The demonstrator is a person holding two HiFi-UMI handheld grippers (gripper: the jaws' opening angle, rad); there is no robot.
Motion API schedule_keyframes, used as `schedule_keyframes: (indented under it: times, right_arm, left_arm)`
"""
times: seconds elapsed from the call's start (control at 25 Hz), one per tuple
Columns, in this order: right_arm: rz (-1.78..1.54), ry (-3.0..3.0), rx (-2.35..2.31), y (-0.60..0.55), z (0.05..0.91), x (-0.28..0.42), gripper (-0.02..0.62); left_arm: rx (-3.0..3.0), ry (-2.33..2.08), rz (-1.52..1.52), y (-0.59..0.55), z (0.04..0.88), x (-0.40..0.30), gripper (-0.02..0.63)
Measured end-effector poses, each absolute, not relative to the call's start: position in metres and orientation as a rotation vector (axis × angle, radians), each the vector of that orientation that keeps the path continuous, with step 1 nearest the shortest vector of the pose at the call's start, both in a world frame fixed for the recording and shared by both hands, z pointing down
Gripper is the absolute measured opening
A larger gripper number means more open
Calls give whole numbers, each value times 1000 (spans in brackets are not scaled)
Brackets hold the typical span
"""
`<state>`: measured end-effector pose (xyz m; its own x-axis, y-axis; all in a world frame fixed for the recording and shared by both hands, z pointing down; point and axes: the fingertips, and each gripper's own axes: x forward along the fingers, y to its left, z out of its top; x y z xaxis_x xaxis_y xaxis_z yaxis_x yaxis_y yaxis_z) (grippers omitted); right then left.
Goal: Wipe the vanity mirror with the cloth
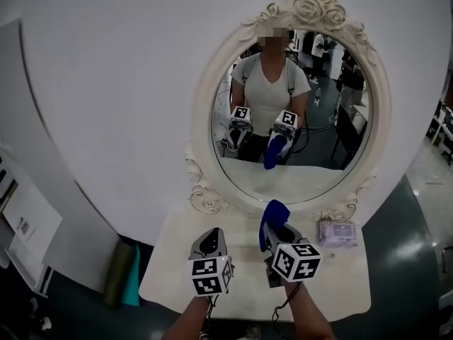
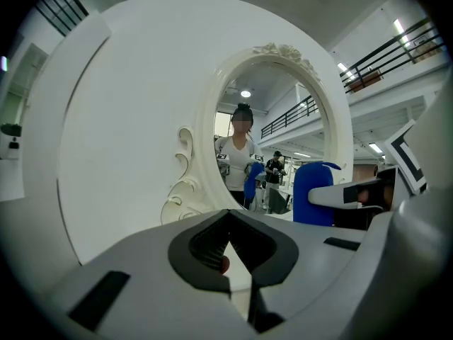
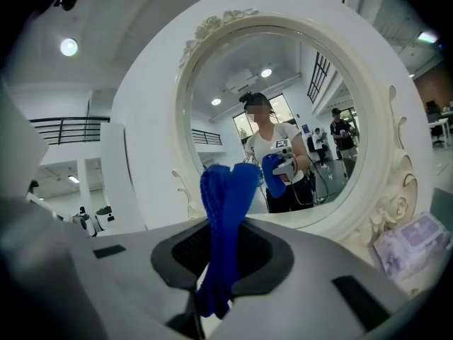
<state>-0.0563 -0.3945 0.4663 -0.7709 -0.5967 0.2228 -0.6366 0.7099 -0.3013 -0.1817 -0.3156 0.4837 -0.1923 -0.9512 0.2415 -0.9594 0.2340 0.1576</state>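
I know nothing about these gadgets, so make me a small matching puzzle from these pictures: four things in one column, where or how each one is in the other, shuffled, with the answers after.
Things:
1. blue cloth
2. left gripper
3. vanity mirror
4. purple packet

Place or state:
A. shut, with nothing between its jaws
B. lying on the white table by the mirror's base
C. clamped in the right gripper, sticking upward
D. standing upright, reflecting the person

Pairs: 1-C, 2-A, 3-D, 4-B
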Motion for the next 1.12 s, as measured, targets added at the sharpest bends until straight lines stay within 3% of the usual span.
schedule_keyframes:
  times: [0.68,1.12]
  right_arm:
    - [-614,-2580,811,-414,278,-101,67]
    - [-1079,-2196,971,-453,154,-130,67]
  left_arm:
    - [2035,-2278,25,-352,330,-216,5]
    - [2122,-2418,73,-381,231,-231,5]
